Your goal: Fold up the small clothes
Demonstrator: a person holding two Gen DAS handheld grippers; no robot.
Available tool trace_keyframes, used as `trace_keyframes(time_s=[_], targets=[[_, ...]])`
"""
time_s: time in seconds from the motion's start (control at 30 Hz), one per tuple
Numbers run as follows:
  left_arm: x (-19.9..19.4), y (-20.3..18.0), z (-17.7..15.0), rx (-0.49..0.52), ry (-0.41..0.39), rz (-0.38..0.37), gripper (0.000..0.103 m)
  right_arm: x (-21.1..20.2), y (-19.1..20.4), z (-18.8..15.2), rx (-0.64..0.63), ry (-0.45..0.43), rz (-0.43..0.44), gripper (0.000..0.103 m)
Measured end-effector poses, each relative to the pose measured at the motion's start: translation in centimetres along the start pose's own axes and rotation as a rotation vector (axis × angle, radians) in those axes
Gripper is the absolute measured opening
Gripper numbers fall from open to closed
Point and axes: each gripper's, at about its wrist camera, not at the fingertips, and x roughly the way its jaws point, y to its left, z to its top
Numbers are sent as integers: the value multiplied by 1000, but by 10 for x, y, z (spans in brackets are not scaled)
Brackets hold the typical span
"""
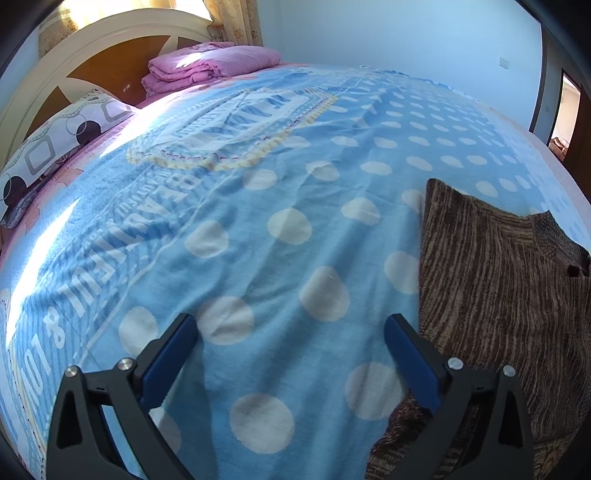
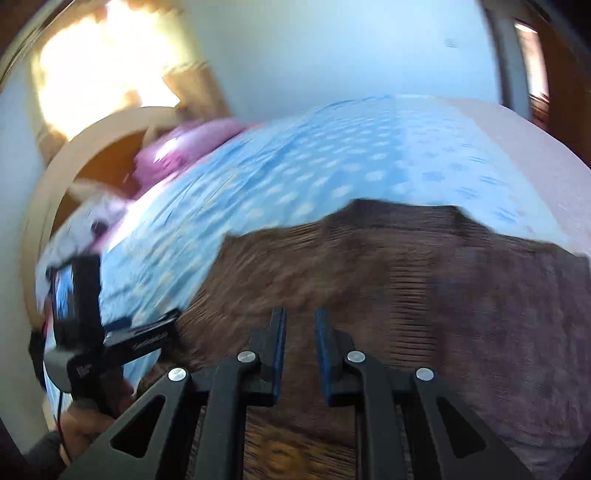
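Spread wide with nothing between them, the jaws of the left gripper [image 1: 290,325] hang over a blue blanket [image 1: 258,206] with pale dots that covers the bed. At the far left of that view a patterned pillow [image 1: 55,147] lies against the cream and brown headboard [image 1: 92,55], and a folded pink quilt [image 1: 207,66] sits further along near the head of the bed, under a curtain [image 1: 236,22]. To the right, a brown striped sweater [image 1: 498,288] lies flat on the blanket, its near edge running just beside the right-hand blue pad [image 1: 410,365] of this gripper and passing under that finger low in the frame. A doorway [image 1: 565,118] shows at the far right. The right wrist view is blurred. In it the left gripper [image 2: 110,343] appears at the left edge, held in a hand [image 2: 85,428]. The right gripper [image 2: 299,328] has its jaws drawn close with a narrow gap left between the blue pads, gripping nothing that can be seen, above the same sweater [image 2: 406,277], which fills the lower part of the frame.
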Motion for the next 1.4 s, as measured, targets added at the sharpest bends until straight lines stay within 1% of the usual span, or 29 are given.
trace_keyframes(time_s=[0.07,0.13,0.23,0.27,0.3,0.33,0.37,0.4,0.47,0.5,0.53,0.57,0.6,0.7,0.77,0.83,0.9,0.97,1.03,1.07,1.13,1.2,1.23,1.27,1.3,1.33,1.37,1.4], targets=[[0,0,0,0,-1,0,103,-10,-21,-2,17,-3,-56,16],[0,0,0,1,-1,2,103,-15,-39,-3,46,10,-81,16],[0,-1,0,3,-3,6,103,-11,-42,1,74,31,-33,16],[0,-1,0,2,-2,5,103,-7,-38,4,64,32,-19,21],[0,-1,0,3,-3,5,103,0,-32,8,48,30,-19,34],[0,-1,0,2,-3,5,103,5,-27,12,33,23,-31,43],[0,-1,0,3,-3,6,103,13,-22,15,6,18,-45,60],[0,-1,0,3,-3,6,103,22,-14,20,-30,15,-65,62],[0,-1,0,3,-3,6,103,31,-2,24,-93,8,-106,62],[0,-1,0,3,-3,6,103,40,5,25,-135,15,-141,47],[0,-1,0,3,-4,6,103,52,14,25,-189,46,-181,27],[0,-1,0,3,-3,6,103,58,18,24,-211,74,-191,4],[0,-1,0,2,-3,5,103,63,25,22,-231,83,-203,4],[0,-1,0,2,-4,5,103,55,68,9,-376,18,-216,4],[0,-1,0,3,-5,6,103,45,100,1,-457,-32,-188,4],[0,-1,0,1,-5,3,103,38,116,2,-481,-65,-169,4],[0,-1,0,-1,-4,2,103,33,121,9,-488,-99,-169,4],[0,-1,0,0,-5,1,103,28,114,22,-472,-127,-189,4],[0,-2,1,-1,-4,1,103,27,92,37,-435,-145,-235,4],[0,-1,0,-1,-5,1,103,30,81,43,-417,-147,-242,4],[0,-1,0,0,-5,2,103,36,45,54,-359,-125,-245,5],[0,-1,0,-1,-5,1,103,36,7,58,-260,-82,-255,13],[0,-1,0,-1,-5,1,103,30,-12,57,-192,-67,-256,13],[0,-2,0,-1,-5,1,103,22,-24,54,-145,-67,-233,14],[0,-2,0,0,-6,2,103,14,-34,49,-101,-69,-198,19],[0,-2,0,0,-6,3,103,6,-40,43,-67,-73,-181,23],[0,-2,0,1,-6,5,103,-2,-44,35,-42,-78,-178,30],[0,-2,0,2,-6,6,103,-6,-45,30,-32,-78,-175,30]])
